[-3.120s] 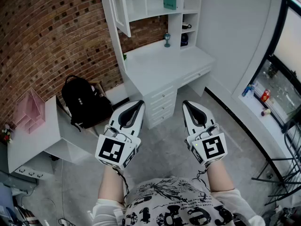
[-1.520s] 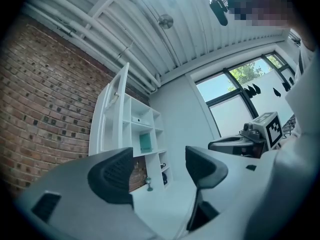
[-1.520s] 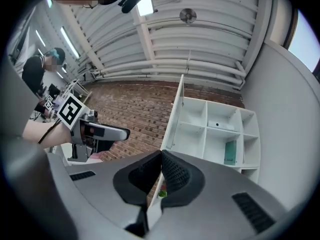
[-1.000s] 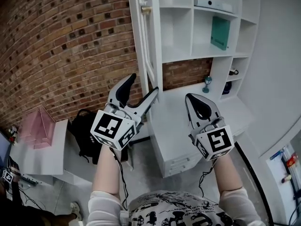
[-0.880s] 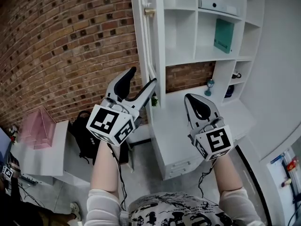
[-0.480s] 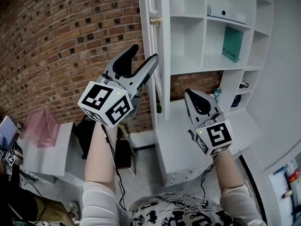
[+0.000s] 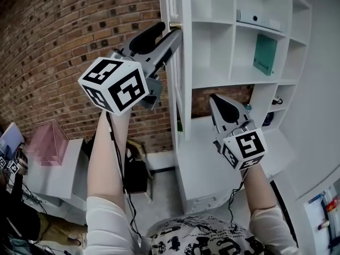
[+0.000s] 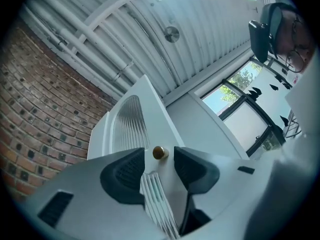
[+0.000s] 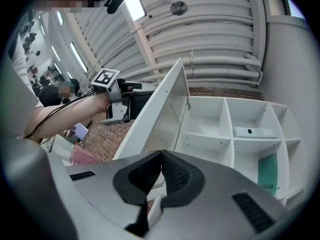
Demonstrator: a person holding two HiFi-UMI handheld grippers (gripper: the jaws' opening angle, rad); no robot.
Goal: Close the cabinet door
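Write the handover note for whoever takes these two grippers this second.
Left gripper: jaws closing around the brass knob, pads not yet on it.
Right gripper: shut, empty, held lower, touching nothing.
Cabinet door: swung wide open from the shelves.
Done: knob lined up between the left jaws.
To do: clamp the knob, swing the door shut.
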